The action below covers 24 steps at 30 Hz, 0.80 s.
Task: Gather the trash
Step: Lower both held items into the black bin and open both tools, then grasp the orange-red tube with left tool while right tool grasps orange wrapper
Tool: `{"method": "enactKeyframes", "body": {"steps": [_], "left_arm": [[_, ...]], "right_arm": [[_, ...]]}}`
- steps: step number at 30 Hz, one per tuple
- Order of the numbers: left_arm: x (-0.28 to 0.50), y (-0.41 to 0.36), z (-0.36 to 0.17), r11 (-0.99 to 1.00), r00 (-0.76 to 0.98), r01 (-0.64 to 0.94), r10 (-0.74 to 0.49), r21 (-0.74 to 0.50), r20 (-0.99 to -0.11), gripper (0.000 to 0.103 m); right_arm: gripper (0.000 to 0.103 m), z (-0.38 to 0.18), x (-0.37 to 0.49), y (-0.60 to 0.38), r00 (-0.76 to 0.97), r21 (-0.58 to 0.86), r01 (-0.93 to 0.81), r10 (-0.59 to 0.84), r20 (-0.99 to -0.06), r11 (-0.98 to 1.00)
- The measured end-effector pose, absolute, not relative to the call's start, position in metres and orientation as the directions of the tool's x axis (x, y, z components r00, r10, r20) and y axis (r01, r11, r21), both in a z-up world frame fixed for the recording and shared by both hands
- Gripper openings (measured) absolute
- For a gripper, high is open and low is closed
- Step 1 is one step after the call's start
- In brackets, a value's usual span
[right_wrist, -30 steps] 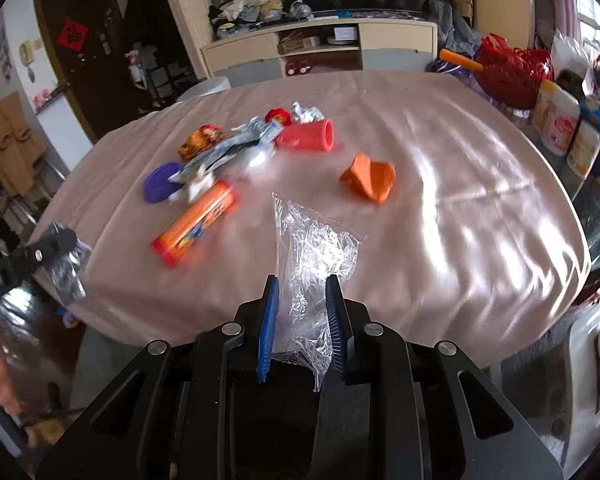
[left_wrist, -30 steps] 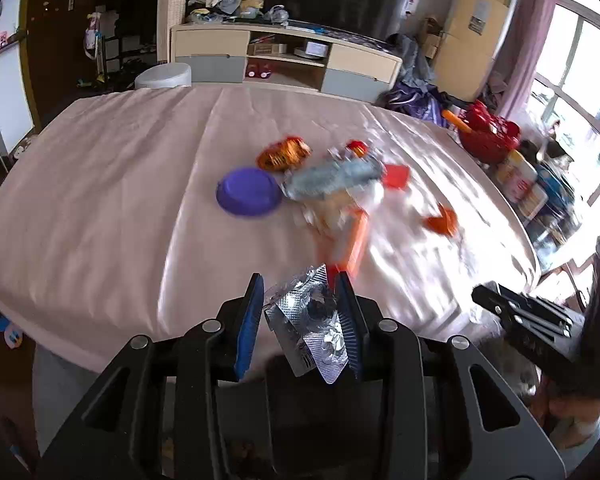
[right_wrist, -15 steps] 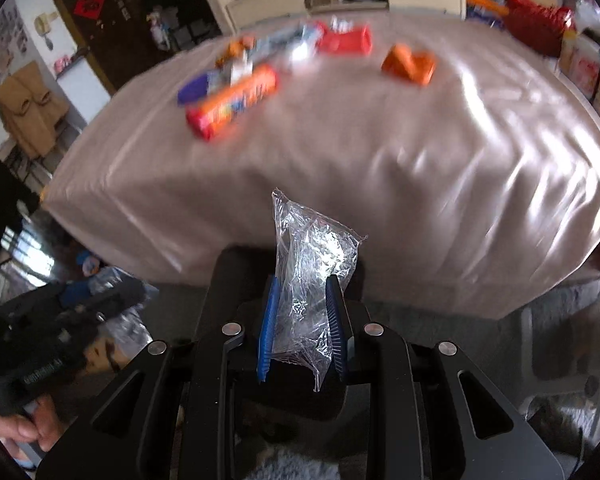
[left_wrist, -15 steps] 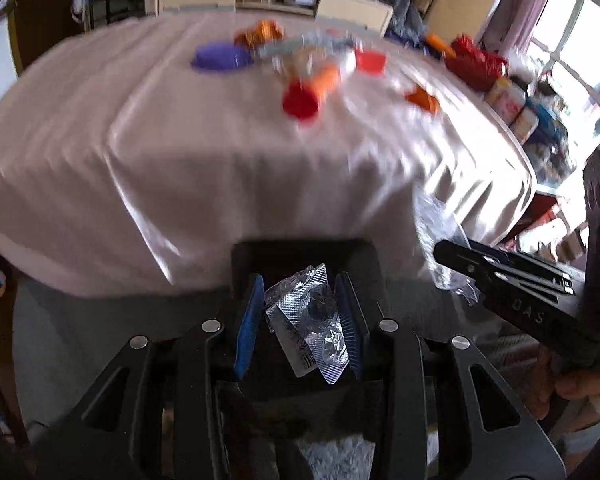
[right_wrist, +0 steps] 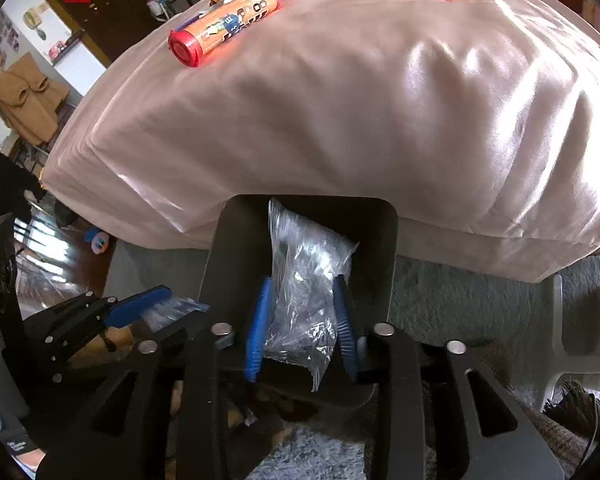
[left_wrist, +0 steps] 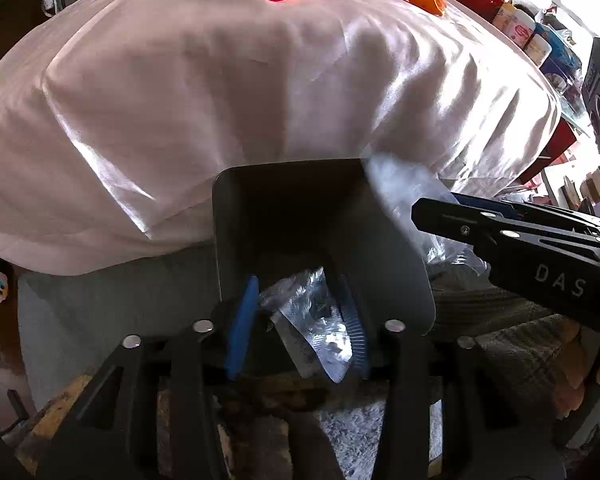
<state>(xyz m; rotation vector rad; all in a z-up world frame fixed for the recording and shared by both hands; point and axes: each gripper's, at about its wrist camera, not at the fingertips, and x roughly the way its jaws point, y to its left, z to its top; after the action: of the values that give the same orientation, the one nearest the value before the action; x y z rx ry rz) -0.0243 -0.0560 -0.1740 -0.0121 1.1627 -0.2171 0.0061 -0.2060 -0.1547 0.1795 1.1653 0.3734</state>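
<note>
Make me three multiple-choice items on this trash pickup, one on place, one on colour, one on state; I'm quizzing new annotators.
1. Where is the bin?
A. on the table
B. on the floor by the table edge
C. on a shelf

2. What colour is the tube's cap?
A. red
B. green
C. white

3. What lies between the right gripper's jaws?
A. nothing
B. an orange wrapper
C. a clear plastic bag

Answers: 1 B, the dark bin stands below the draped tablecloth. 2 A, the tube's near end is red. 3 C, crinkled clear plastic sits between the blue pads, over the bin; the jaws have just been opening.
</note>
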Motion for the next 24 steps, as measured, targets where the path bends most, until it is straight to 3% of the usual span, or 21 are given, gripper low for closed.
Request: {"method": "enactKeyframes", "body": {"steps": [1, 3, 8, 12, 24], "left_arm": [[-0.024, -0.055, -0.174, 0.98, 0.381, 0.161, -0.174, -0.12, -0.908, 0.05], [-0.025, -0.055, -0.173, 0.98, 0.386, 0.158, -0.17, -0.117, -0.907, 0.053], [-0.024, -0.051, -0.165, 0.982, 0.399, 0.136, -0.178, -0.134, -0.9, 0.054], [-0.021, -0.046, -0.146, 0.979, 0.432, 0.119, -0.201, -0.165, -0.879, 0.065], [0.021, -0.042, -0.081, 0.981, 0.528, 0.14, -0.189, -0.134, -0.828, 0.079]], "right_arm": [[0.05, -0.154, 0.006, -0.207, 0.344, 0.331, -0.19, 0.379, -0.859, 0.924], [0.055, -0.154, 0.005, -0.209, 0.353, 0.335, -0.184, 0.381, -0.855, 0.924], [0.055, -0.146, 0.009, -0.219, 0.384, 0.336, -0.16, 0.372, -0.845, 0.928], [0.057, -0.117, 0.016, -0.236, 0.459, 0.324, -0.13, 0.346, -0.818, 0.937], [0.059, -0.064, 0.068, -0.295, 0.555, 0.28, -0.029, 0.248, -0.794, 0.96]]}}
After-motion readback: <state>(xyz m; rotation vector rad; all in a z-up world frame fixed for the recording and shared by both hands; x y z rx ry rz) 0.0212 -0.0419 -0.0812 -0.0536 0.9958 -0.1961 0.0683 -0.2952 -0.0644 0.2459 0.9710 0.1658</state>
